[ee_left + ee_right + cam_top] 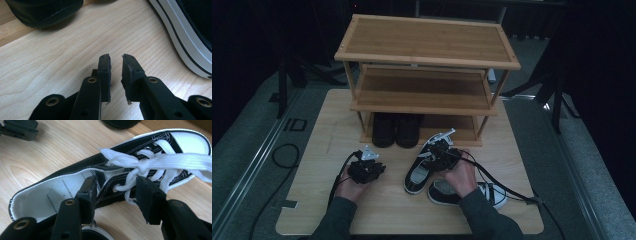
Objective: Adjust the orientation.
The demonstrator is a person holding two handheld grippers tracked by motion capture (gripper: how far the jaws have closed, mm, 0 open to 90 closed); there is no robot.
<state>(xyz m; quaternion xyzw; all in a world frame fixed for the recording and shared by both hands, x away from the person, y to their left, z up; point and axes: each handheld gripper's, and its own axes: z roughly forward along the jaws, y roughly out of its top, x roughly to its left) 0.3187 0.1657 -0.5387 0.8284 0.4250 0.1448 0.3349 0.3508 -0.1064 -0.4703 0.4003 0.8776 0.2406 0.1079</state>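
**Right gripper astride a sneaker's side wall, left gripper idle on the table**

The right gripper [113, 195] is seen with its jaws apart, set on either side of the lace-side wall of a black sneaker [75, 173]. One jaw is inside the opening, the other outside by the eyelets. Whether the pads press the canvas cannot be told; a gap is seen at the outer pad. The left gripper [116, 62] is held low over bare wood, its jaws a little apart with nothing between them.

In the high view the right gripper [441, 146] is placed over the sneaker [417, 175], and the left gripper [366, 169] is held well to the left of it. A second sneaker [442, 192] is partly covered by the right hand [459, 175], just beside the first.

The sneaker lies on a pale wooden table [322, 150] in front of a bamboo rack [427, 45] of three shelves. A pair of black shoes [395, 130] is stood on the lowest shelf. The table is ringed by grey floor [242, 150] and a dark, dim room; cables are trailed across the table and floor.

The sneaker is a black canvas high-top with white stitching, a white lining, a white toe cap and a striped white sole. Its white laces [150, 161] are knotted loosely, the ends spread wide.
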